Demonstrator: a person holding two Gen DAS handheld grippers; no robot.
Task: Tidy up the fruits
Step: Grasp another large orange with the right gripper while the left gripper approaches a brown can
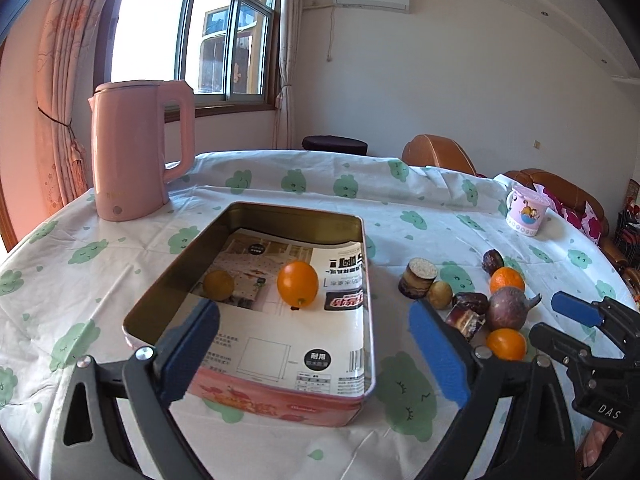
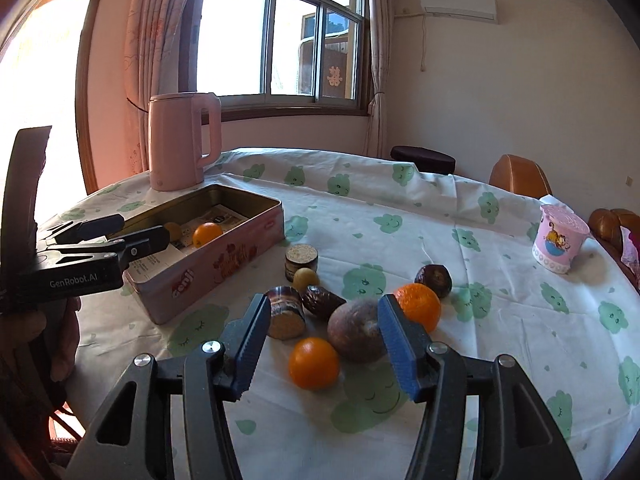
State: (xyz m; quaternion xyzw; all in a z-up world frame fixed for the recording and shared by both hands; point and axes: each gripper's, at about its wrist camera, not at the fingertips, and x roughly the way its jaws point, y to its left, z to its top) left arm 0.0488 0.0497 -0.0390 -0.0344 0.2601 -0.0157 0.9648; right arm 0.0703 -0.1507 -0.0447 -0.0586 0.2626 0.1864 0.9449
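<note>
Over the open pink rectangular tin (image 1: 256, 398), the left gripper (image 1: 316, 354) stood wide apart and empty; one round orange (image 1: 298, 283) lay inside. Nearby, the right gripper (image 2: 320, 342), jaws parted, faced another loose orange (image 2: 314, 363), evidently next for boxing.

The desk cloth (image 2: 500, 300) is white with green cloud shapes. Left of the right jaws, the tin (image 2: 224, 276) is pink with red print and gold inside. Between those blue-padded jaws lie an orange fruit (image 2: 314, 363) and a brown-purple one (image 2: 354, 334). The kettle (image 2: 180, 144) behind is pale pink.
</note>
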